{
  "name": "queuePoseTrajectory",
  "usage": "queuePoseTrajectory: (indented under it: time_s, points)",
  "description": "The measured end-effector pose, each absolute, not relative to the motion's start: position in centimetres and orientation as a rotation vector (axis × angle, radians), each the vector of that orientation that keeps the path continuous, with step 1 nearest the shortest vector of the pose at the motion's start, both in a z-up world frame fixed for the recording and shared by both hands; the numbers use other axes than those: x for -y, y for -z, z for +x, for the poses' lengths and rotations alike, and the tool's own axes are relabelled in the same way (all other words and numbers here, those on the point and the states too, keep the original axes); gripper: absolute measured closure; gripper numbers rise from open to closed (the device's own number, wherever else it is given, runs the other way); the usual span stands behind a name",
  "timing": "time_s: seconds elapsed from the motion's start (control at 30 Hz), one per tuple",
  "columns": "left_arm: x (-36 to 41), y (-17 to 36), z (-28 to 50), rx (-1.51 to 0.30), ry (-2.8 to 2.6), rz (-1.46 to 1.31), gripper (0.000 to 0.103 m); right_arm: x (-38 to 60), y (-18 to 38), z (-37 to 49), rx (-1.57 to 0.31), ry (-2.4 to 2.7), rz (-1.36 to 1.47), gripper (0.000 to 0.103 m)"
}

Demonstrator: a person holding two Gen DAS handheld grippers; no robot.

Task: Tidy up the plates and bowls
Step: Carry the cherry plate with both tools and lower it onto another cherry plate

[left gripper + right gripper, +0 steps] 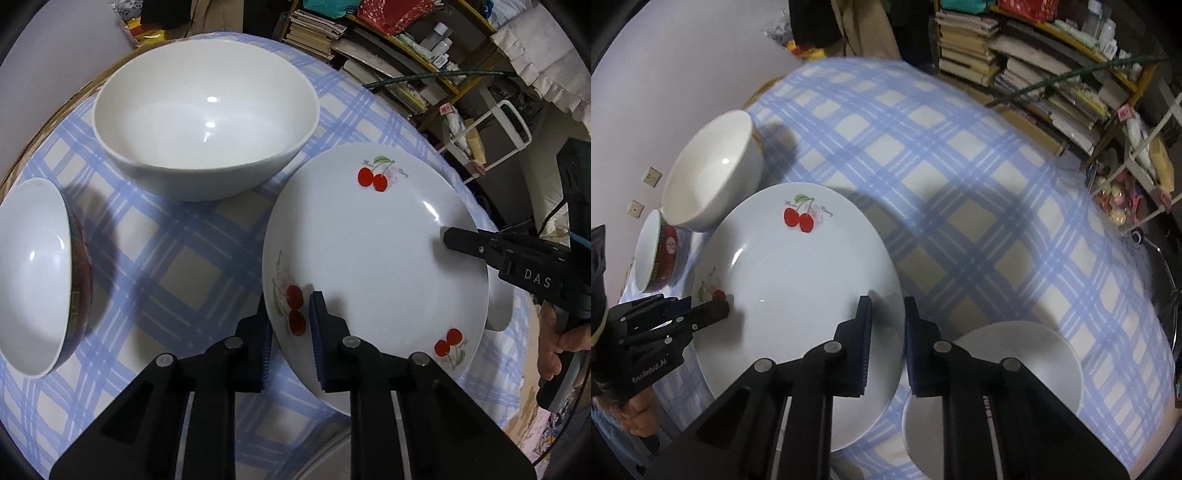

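Note:
A white plate with red cherries [369, 251] [798, 280] hangs slightly tilted over the checked tablecloth. My left gripper [291, 301] [713, 310] is shut on its near-left rim, one finger above and one below. Opposite it, my right gripper [888, 306] [448, 236] is shut on the right rim in the same way. A big white bowl [207, 122] [713, 173] stands behind the plate. At the left sits a smaller bowl with a red patterned outside [37, 273] [655, 251]. A small plain white plate [1034, 354] [500, 310] lies partly under the cherry plate's right edge.
The round table wears a blue and beige checked cloth [960, 184] [177, 258]. Shelves of books and boxes [1015, 55] [369, 37] stand beyond its far right edge, a pale wall [683, 74] to the left. A person's hand [561, 347] holds the right gripper's handle.

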State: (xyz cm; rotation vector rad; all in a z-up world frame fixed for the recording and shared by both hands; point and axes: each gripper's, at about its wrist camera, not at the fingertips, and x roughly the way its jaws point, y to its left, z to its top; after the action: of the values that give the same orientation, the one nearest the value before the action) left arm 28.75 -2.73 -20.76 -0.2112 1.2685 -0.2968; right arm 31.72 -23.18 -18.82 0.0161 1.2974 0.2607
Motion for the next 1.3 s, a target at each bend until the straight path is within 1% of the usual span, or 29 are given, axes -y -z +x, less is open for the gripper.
queuePoseTrajectory:
  time_s: [0.23, 0.47, 0.7, 1.17, 1.3]
  points:
    - [2.8, 17.9, 27.2, -1.22, 0.316, -0.177, 0.084, 24.4, 16.1, 29.7, -1.24, -0.268, 0.092, 0.087]
    - [3.5, 15.1, 24.5, -1.148, 0.329, -0.084, 0.084, 24.9, 15.1, 27.3, -1.233, -0.273, 0.154, 0.087]
    - [2.9, 12.7, 21.7, -1.131, 0.338, -0.101, 0.084, 24.9, 13.8, 24.0, -1.2, -0.286, 0.19, 0.087]
    - [2.9, 10.9, 15.7, -1.123, 0.334, -0.1, 0.084, 25.0, 13.5, 16.2, -1.146, -0.279, 0.278, 0.087]
    - [3.1, 10.7, 14.3, -1.125, 0.31, -0.091, 0.084, 24.9, 13.0, 14.4, -1.119, -0.287, 0.264, 0.087]
